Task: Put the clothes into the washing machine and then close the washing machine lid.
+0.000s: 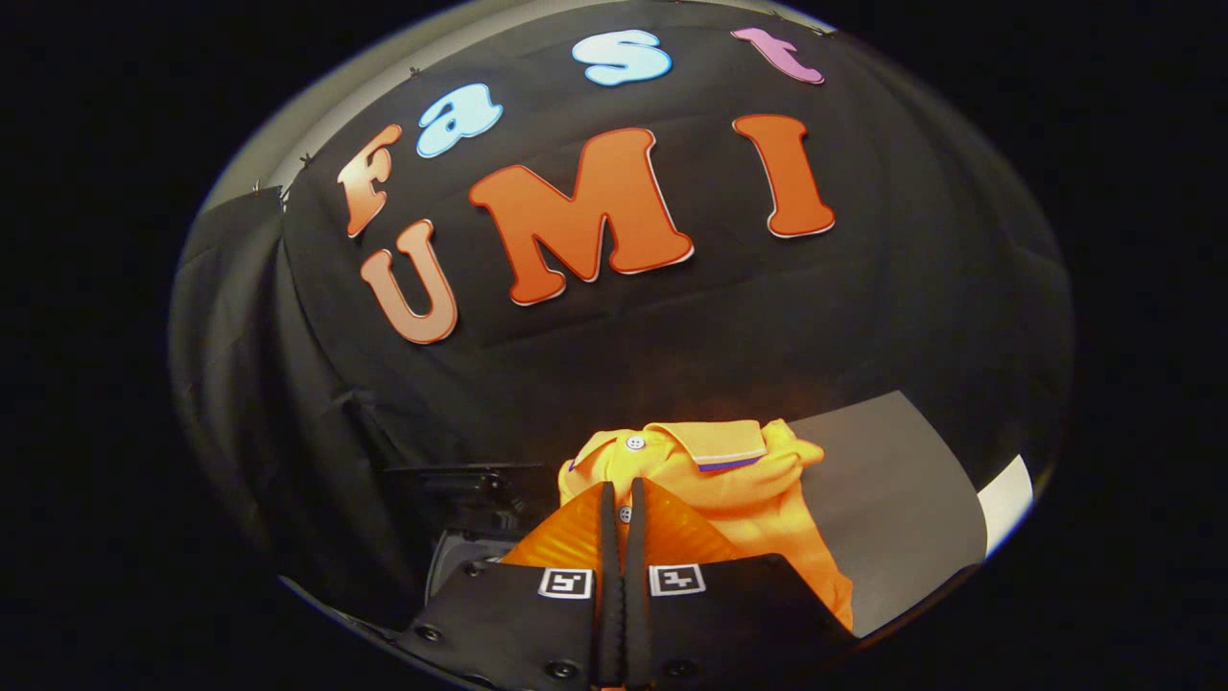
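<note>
The tool (622, 499) has two orange ribbed fingers (566, 537) pressed together, so it is clenched, with their tips on the soft orange shirt (739, 485). I cannot tell if any cloth is pinched between them. The shirt is crumpled, with a flat collar and small round white buttons. It lies just ahead of the fingers on a smooth grey desk (892, 480). To the left of the shirt sits a dark machine part (460, 537), hard to make out

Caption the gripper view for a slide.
Gripper fingers closed together over an orange polo shirt lying on a grey surface.
</note>
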`<state>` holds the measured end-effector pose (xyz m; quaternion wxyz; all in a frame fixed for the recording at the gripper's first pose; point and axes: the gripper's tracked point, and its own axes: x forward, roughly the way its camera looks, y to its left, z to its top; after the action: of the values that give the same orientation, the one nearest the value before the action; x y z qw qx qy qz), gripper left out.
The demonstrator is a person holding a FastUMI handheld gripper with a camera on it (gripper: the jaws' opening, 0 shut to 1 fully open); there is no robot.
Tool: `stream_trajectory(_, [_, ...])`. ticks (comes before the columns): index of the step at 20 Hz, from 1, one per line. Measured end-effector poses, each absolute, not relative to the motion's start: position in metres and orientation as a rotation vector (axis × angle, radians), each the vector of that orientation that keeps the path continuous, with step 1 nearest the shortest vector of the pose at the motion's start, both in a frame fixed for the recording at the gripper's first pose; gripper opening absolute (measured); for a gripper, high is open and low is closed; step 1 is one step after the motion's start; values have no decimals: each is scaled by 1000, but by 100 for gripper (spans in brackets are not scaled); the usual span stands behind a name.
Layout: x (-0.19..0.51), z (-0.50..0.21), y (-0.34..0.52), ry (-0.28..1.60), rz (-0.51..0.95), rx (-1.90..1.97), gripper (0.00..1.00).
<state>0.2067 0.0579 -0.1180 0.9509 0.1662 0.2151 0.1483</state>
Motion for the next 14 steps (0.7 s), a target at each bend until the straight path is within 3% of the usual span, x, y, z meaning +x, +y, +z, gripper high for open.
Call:
stream_trajectory(9, [159, -53, 235, 366, 463, 401, 8])
stream_trajectory(14, [149, -88, 318, 438, 524, 355, 8])
